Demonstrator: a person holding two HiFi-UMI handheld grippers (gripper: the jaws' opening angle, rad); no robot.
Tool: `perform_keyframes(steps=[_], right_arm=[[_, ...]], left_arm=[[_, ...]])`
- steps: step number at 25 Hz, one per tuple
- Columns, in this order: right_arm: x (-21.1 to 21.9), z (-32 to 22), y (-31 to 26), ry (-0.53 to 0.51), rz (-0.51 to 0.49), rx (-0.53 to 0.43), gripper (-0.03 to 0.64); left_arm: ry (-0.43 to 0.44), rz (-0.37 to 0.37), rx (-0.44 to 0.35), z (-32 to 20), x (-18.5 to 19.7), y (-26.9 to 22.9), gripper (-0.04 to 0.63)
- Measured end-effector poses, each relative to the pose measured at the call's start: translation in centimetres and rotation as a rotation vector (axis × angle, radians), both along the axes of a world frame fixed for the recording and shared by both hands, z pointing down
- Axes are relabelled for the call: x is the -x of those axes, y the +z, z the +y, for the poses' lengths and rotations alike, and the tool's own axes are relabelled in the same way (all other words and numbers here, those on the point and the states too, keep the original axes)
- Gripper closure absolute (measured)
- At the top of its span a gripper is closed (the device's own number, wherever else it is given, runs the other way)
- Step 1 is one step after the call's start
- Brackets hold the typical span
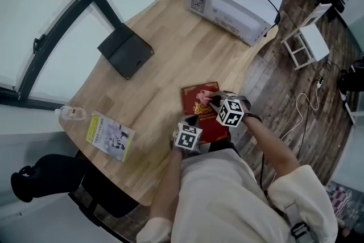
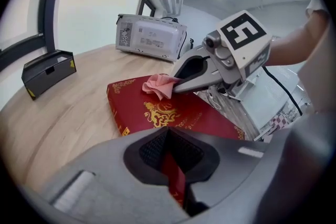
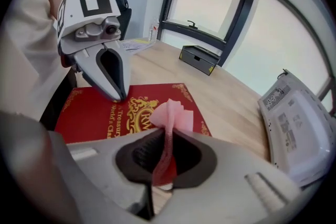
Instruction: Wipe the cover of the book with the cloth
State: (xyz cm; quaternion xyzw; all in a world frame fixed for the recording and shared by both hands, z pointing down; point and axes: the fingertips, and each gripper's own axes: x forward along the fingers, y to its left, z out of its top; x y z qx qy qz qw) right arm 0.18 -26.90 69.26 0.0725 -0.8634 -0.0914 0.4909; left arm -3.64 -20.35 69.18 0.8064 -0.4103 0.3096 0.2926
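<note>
Red book (image 1: 200,115) flat at the table's (image 1: 165,54) near edge, long axis pointing away toward the white machine (image 1: 233,0), left gripper (image 1: 191,122) clamped on its near edge, right gripper (image 1: 210,101) pinching pink cloth (image 3: 175,114) on the cover's far part, bare wood beyond and leftward.

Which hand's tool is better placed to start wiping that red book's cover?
Right. The right tool pinches the pink cloth on the book, while the left tool is shut on the book's edge, seemingly steadying it.

On table (image 1: 170,37): book (image 1: 191,102); on book: cloth (image 1: 203,98).
</note>
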Motion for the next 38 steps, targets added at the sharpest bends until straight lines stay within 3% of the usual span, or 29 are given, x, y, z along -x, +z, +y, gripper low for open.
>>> perform_keyframes(steps=[11,14,16,20,32,38], right_arm=[[-2.3,-9.4,-0.8,0.15,0.057,-0.078,0.584],[-2.3,-10.7,-2.6,0.191,-0.009,-0.126,0.584],[-1.6,-9.5,-2.9,0.151,-0.049,-0.13,0.584],[-1.3,-5.6,-0.5,0.002,0.022,-0.128,0.583],[-1.4,-0.9,0.0,-0.008,0.016,-0.117,0.583],[-2.3,3.7,0.2,-0.031,0.025,-0.119,0.583]], left_arm=[[-0.039,0.011,-0.005,-0.2,0.1,-0.1,0.589],[-0.047,0.014,-0.005,-0.4,0.1,-0.1,0.589],[-0.053,0.024,0.004,-0.3,0.2,0.0,0.589],[-0.062,0.037,0.02,-0.2,0.1,0.2,0.589],[-0.101,0.067,0.014,-0.3,0.4,0.2,0.589],[-0.149,0.14,0.054,-0.6,0.7,0.1,0.589]])
